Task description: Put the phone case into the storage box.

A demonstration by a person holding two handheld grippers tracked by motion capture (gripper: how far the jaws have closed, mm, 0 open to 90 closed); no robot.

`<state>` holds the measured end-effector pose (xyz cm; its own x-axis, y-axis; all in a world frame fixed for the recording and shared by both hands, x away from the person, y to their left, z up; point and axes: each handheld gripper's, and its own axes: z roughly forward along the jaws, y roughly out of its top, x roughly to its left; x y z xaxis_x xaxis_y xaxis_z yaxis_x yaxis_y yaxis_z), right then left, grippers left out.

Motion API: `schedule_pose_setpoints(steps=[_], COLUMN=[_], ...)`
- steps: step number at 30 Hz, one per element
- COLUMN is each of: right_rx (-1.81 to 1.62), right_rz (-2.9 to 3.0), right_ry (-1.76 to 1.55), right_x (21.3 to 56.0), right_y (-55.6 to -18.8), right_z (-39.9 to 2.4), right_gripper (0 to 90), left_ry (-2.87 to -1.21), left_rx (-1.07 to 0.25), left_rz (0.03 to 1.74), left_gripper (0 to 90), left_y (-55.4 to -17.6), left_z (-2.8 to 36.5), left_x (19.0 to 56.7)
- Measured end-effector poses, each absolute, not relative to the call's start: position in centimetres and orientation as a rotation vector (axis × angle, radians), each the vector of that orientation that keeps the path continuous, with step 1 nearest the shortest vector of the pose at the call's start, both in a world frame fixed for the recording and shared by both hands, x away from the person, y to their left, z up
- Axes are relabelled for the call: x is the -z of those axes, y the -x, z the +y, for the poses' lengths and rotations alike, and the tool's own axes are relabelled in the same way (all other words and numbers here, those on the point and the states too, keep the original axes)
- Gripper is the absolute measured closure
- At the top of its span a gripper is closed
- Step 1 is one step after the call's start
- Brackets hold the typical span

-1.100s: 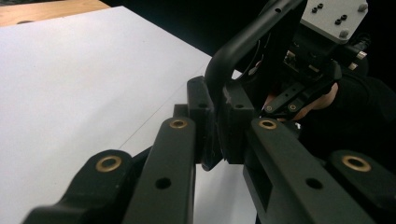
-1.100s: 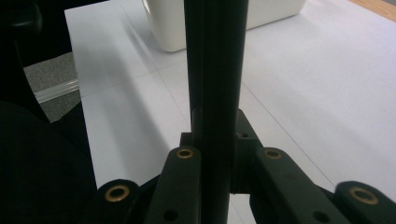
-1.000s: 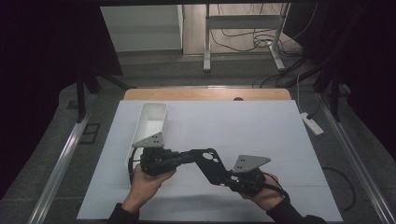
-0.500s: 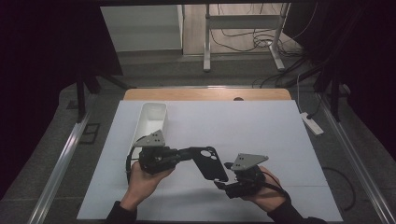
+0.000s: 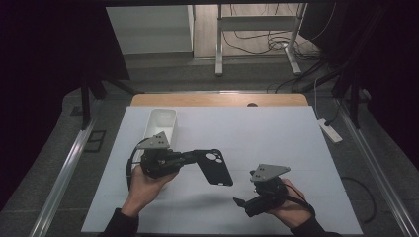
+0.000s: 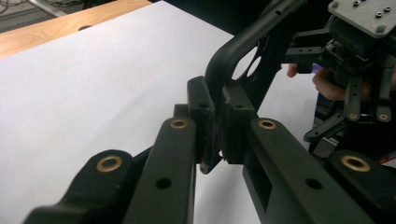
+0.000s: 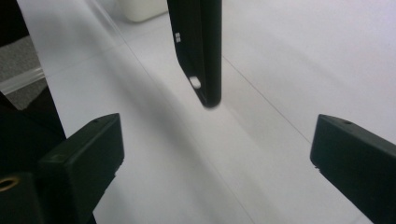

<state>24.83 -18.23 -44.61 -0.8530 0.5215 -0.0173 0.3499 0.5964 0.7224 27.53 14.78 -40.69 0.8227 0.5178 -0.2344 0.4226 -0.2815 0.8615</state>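
Left gripper (image 5: 190, 158) clamped tight on the black phone case (image 5: 214, 167), right gripper (image 5: 241, 202) just opened wide and empty: best kept level, not dropped.

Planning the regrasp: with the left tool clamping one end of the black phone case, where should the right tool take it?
Take the phone case at its free lower end, approaching from the right tool's side. That end hangs clear above the table mat, its thin edge facing the tool's open gap; the left tool occupies the camera-cutout end.
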Motion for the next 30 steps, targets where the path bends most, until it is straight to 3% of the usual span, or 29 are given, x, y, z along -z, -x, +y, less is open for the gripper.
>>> schedule_pose_setpoints(steps=[30], right_rx=[-1.105], right_rz=[2.465], right_ry=[-0.99], right_x=[44.8], right_y=[-24.4], right_z=[-25.4], right_gripper=[0.0], left_ry=[-1.951], left_rx=[-0.164], left_rz=[0.774], left_gripper=[84.6], left_y=[-29.4], left_z=[17.9], left_x=[38.6])
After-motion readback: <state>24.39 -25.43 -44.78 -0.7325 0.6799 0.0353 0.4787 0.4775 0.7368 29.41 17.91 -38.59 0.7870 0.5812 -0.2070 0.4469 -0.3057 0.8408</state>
